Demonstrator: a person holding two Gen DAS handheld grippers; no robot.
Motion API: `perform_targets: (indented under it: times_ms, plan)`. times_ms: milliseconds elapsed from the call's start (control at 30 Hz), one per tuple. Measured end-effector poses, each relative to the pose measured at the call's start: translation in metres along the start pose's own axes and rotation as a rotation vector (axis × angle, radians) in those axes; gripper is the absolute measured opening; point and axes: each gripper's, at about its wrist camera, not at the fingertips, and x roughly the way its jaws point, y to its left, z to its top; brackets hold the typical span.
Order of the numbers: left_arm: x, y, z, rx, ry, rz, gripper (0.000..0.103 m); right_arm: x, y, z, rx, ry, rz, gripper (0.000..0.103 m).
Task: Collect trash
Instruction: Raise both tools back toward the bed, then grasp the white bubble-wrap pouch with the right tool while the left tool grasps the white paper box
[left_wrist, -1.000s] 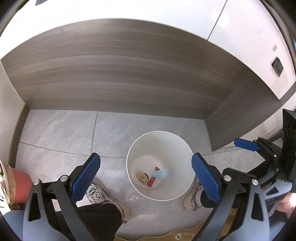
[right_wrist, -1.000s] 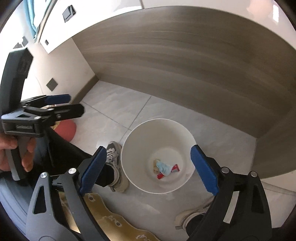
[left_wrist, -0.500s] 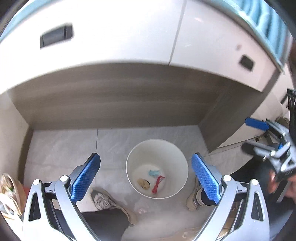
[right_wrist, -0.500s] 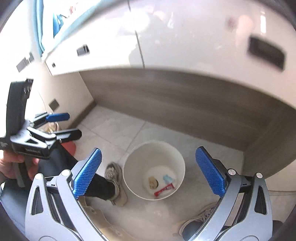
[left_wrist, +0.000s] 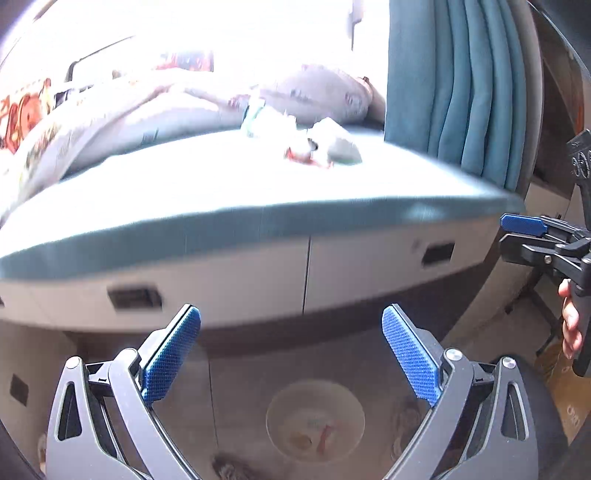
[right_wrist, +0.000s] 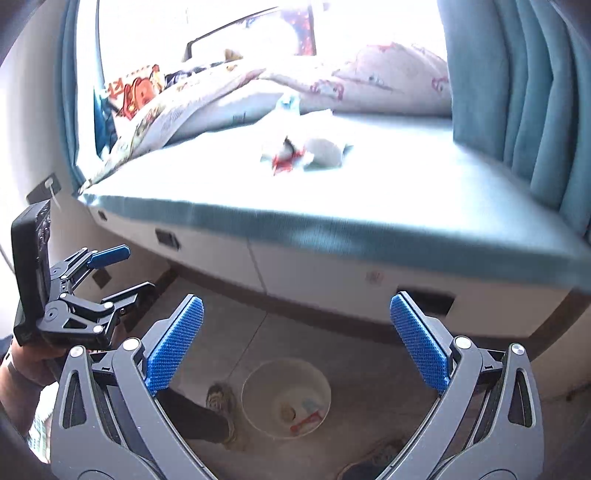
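Observation:
A white bin (right_wrist: 286, 397) stands on the tiled floor below me, with a red wrapper (right_wrist: 306, 420) and other scraps inside; the left wrist view shows the bin (left_wrist: 315, 421) dimly. Up on the teal bench cushion (right_wrist: 369, 192) lies a heap of crumpled white and red trash (right_wrist: 306, 153), seen blurred as trash (left_wrist: 317, 147) from the left. My left gripper (left_wrist: 291, 354) is open and empty, high above the bin. My right gripper (right_wrist: 296, 345) is also wide open with nothing between its fingers. Each gripper appears at the edge of the other's view.
Patterned pillows (right_wrist: 369, 85) and bedding lie at the back of the cushion by a bright window. Teal curtains (right_wrist: 524, 92) hang at the right. White drawers (left_wrist: 221, 284) sit under the cushion. A person's shoes (right_wrist: 221, 406) stand beside the bin.
Both grippers have risen and tilted up, so the bin has dropped low in view and the bench top with its trash has come into sight. Both stay open and empty.

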Motion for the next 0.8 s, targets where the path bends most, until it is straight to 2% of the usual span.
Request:
perform_targets:
  times_ms: [133,300,633,700,800]
  plan:
    - [0.0,-0.001,0.027,0.014,-0.036,0.013,0.097,-0.001,-0.005,0.03,-0.007,-0.038,-0.005,0.098]
    - [0.018,0.009,0.057,-0.005,-0.033,0.041,0.097,0.017,-0.018,0.063,0.009,-0.05,-0.018,0.098]
    - [0.07,0.023,0.11,-0.038,-0.016,0.051,0.097,0.112,-0.048,0.14,0.05,0.026,-0.029,0.097]
    - [0.08,0.025,0.12,-0.04,-0.014,0.049,0.097,0.134,-0.049,0.153,0.052,0.046,-0.038,0.093]
    - [0.09,0.028,0.133,-0.039,-0.021,0.049,0.097,0.16,-0.044,0.164,0.013,0.071,-0.096,0.086]
